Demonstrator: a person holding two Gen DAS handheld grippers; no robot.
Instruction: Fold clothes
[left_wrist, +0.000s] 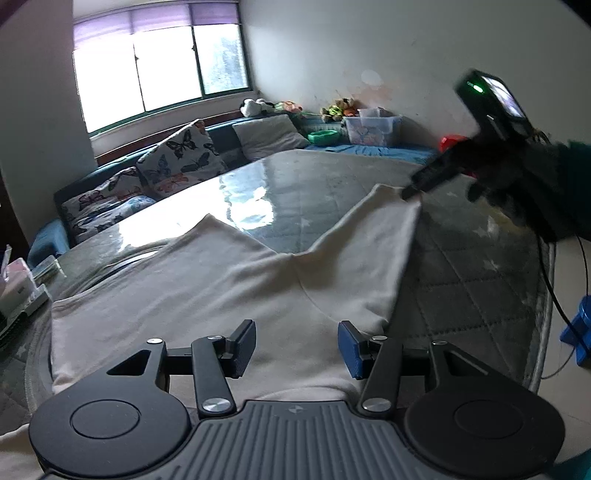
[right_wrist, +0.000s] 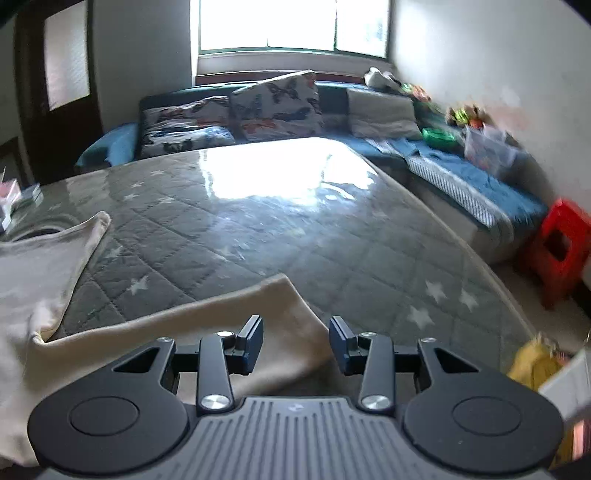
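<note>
A cream garment (left_wrist: 207, 288) lies spread on the grey quilted table (left_wrist: 461, 280), two sleeve-like ends pointing away. My left gripper (left_wrist: 297, 347) is open just above its near part, nothing between the pads. In the left wrist view my right gripper (left_wrist: 413, 192) sits at the tip of the right sleeve. In the right wrist view my right gripper (right_wrist: 296, 341) is open over that sleeve end (right_wrist: 229, 317), holding nothing. The rest of the garment (right_wrist: 33, 266) lies to the left.
A glass sheet covers the starred table cover (right_wrist: 258, 229). A sofa with butterfly cushions (left_wrist: 177, 155) and a clear storage box (left_wrist: 371, 129) line the far side. A red stool (right_wrist: 557, 243) and a blue stool (left_wrist: 576, 332) stand off the right edge. Boxes (left_wrist: 18, 291) sit at left.
</note>
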